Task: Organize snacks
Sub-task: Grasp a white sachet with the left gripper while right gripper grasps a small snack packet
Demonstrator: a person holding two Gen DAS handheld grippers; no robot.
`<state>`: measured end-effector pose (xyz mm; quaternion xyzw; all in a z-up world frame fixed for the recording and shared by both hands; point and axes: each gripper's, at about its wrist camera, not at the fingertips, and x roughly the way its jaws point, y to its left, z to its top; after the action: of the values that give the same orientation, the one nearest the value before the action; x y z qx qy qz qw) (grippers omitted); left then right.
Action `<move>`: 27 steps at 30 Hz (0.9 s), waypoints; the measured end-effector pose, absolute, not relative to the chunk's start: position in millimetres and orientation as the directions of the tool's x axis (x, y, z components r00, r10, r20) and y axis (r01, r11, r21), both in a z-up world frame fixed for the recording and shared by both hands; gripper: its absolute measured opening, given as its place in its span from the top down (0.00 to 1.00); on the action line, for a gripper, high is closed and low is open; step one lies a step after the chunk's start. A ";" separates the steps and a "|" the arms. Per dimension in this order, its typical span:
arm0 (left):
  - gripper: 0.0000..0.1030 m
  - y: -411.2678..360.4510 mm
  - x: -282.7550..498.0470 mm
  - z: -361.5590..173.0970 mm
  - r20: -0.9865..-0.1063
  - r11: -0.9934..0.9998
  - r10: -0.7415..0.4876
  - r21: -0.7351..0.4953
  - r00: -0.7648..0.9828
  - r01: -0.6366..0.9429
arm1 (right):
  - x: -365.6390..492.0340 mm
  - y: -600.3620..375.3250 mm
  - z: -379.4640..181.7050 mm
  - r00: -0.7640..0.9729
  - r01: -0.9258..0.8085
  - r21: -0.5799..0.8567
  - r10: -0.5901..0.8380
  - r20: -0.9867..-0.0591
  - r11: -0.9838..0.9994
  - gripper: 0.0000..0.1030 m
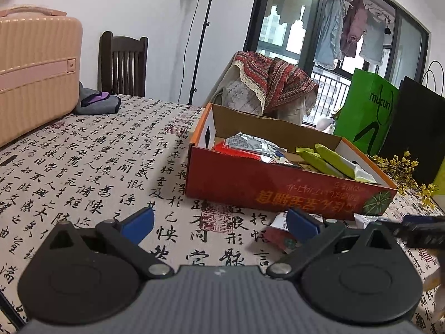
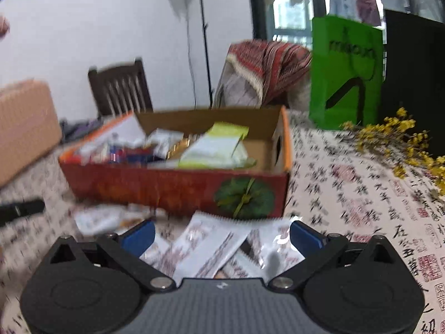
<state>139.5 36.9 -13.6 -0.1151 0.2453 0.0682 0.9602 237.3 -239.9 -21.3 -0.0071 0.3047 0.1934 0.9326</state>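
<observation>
Several white snack packets lie loose on the tablecloth just in front of the red box, and your right gripper sits right over them with its blue fingers spread wide and nothing between them. Your left gripper is likewise wide open and empty, over bare cloth, with a red-and-white packet lying just beside its right finger, near the front wall of the box. Inside the box you already have green packets toward one end and silvery and red ones toward the other.

These packets look light, thin and crinkly, with glossy film that will likely slip and buckle. They overlap each other, so a low, flat pinch may drag two at once. You would do best to take the top one by its serrated sealed edge, which faces the box and looks stiffer than the puffed middle. Close gently; the contents may be brittle, though you cannot tell what is inside. The right view is blurred, so the exact number of packets is unclear. A yellow flower sprig lies well to the right, clear of the work.
</observation>
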 end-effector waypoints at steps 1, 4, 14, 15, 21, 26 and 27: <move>0.00 36.7 139.7 -13.7 -0.488 0.965 0.072 -0.188 0.870 -0.185 | 237.5 -236.7 -24.2 0.733 -0.369 0.097 0.353 -0.582 0.925 0.00; 0.00 35.9 140.1 -13.9 -0.491 0.965 0.065 -0.189 0.869 -0.179 | 237.8 -229.9 -30.2 0.713 -0.392 0.087 0.362 -0.601 0.916 0.09; 0.00 38.1 142.6 -17.2 -0.509 0.963 0.045 -0.207 0.860 -0.173 | 229.5 -217.0 -31.4 0.706 -0.455 0.014 0.370 -0.605 0.891 0.72; 0.00 38.1 143.1 -17.3 -0.511 0.963 0.045 -0.208 0.859 -0.174 | 229.6 -218.0 -31.1 0.703 -0.456 0.023 0.375 -0.604 0.890 0.71; 0.00 39.7 145.0 -19.2 -0.522 0.960 0.044 -0.214 0.852 -0.181 | 222.9 -226.1 -20.5 0.727 -0.456 0.050 0.405 -0.554 0.888 0.88; 0.00 40.3 147.4 -21.4 -0.536 0.958 0.048 -0.213 0.843 -0.190 | 215.3 -237.0 -7.5 0.752 -0.465 0.086 0.445 -0.486 0.881 0.88; 0.00 40.3 147.6 -21.7 -0.537 0.958 0.048 -0.213 0.842 -0.191 | 214.6 -238.5 -5.6 0.755 -0.466 0.091 0.449 -0.477 0.880 0.88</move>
<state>147.6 40.3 -21.7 -0.1302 0.2739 0.0627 0.9508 214.6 -238.5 -5.6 -0.0165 0.2503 0.2441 0.9367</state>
